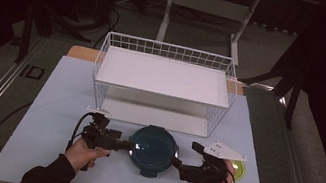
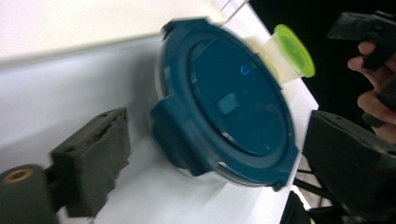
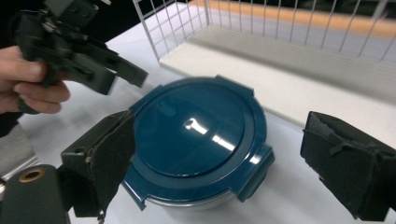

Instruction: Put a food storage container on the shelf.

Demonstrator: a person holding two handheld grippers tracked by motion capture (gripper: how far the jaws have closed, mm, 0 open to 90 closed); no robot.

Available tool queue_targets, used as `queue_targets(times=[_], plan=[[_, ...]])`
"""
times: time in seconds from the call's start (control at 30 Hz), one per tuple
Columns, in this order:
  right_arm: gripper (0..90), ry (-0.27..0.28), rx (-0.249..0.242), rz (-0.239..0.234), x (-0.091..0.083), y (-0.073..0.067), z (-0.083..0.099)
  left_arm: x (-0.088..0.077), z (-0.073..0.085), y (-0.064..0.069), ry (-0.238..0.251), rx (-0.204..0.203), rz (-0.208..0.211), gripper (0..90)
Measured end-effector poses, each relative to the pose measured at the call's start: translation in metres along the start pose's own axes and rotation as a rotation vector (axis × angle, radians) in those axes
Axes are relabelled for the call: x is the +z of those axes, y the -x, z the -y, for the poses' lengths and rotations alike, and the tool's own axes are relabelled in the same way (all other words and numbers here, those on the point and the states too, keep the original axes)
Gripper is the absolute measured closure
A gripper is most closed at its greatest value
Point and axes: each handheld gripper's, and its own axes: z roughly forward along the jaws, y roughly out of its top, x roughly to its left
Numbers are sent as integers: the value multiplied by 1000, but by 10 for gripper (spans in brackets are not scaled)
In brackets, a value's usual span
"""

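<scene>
A round container with a dark blue clip-on lid (image 1: 153, 149) stands on the white table (image 1: 57, 103), in front of the wire rack. My left gripper (image 1: 130, 145) is at its left rim and my right gripper (image 1: 175, 163) at its front right rim. In the left gripper view the container (image 2: 233, 93) lies between the spread jaws of the left gripper (image 2: 217, 128), and the pads are off it. The right gripper (image 3: 219, 144) also stands open around the container (image 3: 196, 126); its left pad (image 3: 112, 158) is close to the lid's edge.
A white wire rack (image 1: 163, 79) with two shelves stands behind the container. A small clear cup with a lime-green lid (image 1: 240, 169) sits just right of my right hand. The left gripper (image 3: 88, 60), held in a hand, is beyond the lid in the right gripper view.
</scene>
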Motion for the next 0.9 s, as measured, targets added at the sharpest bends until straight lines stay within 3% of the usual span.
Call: queue_targets(times=[0.1,0.13,0.17,0.27,0.4,0.57,0.6,0.73,0.83,0.9], plan=[[99,-14,19,-4,3,3,1,6,0,-7,-15,-36,-1,145],[102,-30,53,-11,6,6,2,9,0,-9,-23,-67,-5,149],[102,-30,53,-11,6,6,2,9,0,-9,-23,-67,-5,169],[112,-65,102,-17,11,13,6,14,0,-16,-54,-133,23,230],[131,-79,155,-25,11,20,7,19,2,-20,-92,-177,45,326],[139,-101,197,-37,13,25,9,23,3,-24,-114,-208,63,426],[144,-101,199,-36,12,26,9,22,3,-26,-117,-220,85,454],[157,-118,224,-51,13,28,11,22,2,-30,-124,-243,105,478],[166,-137,237,-54,14,29,14,21,1,-29,-118,-242,95,491],[176,-148,249,-50,16,30,16,18,0,-26,-86,-203,69,508]])
